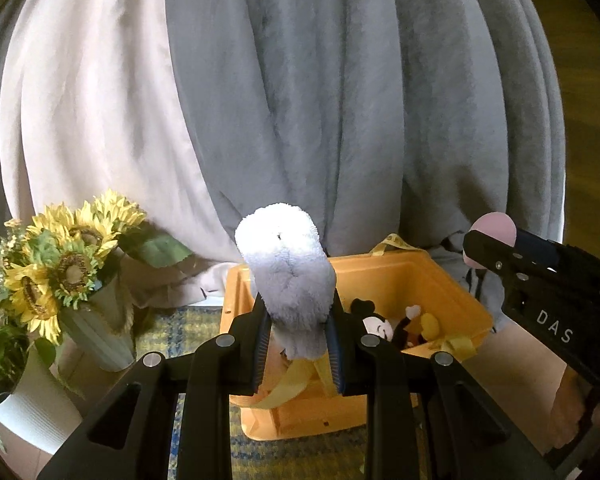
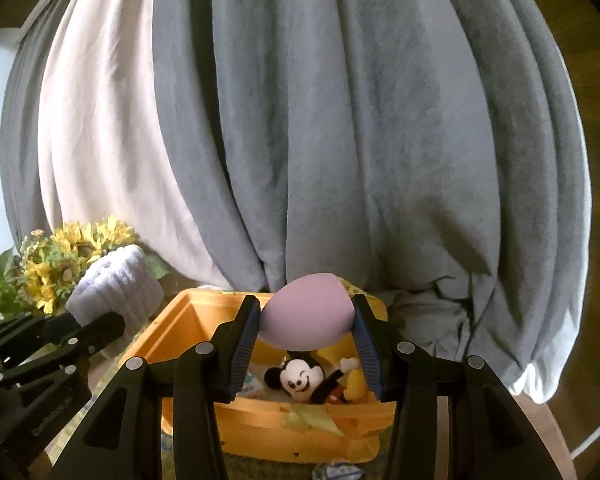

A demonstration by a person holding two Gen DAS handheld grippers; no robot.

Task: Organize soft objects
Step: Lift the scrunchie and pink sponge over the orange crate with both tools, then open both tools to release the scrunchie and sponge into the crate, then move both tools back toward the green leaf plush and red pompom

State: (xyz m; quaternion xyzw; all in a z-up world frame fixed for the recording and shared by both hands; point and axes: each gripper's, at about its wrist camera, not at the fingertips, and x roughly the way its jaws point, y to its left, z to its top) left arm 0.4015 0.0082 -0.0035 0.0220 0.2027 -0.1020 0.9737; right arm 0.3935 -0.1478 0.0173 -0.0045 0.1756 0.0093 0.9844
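Observation:
My left gripper (image 1: 298, 308) is shut on a rolled white fluffy towel (image 1: 286, 264) and holds it above the near left side of the yellow bin (image 1: 452, 280). My right gripper (image 2: 306, 312) is shut on a pink egg-shaped sponge (image 2: 306, 322) above the same bin (image 2: 188, 320). A Mickey Mouse plush (image 2: 300, 376) lies inside the bin, also seen in the left wrist view (image 1: 380, 326). The right gripper appears at the right of the left wrist view (image 1: 488, 240). The left gripper with the towel (image 2: 116, 284) shows at the left of the right wrist view.
Grey and white curtains (image 1: 340, 100) hang close behind the bin. A vase of sunflowers (image 1: 72, 264) and a white pot (image 1: 36, 404) stand to the left. Yellow ribbons (image 1: 292, 384) hang on the bin. A patterned rug (image 1: 180, 328) lies under it.

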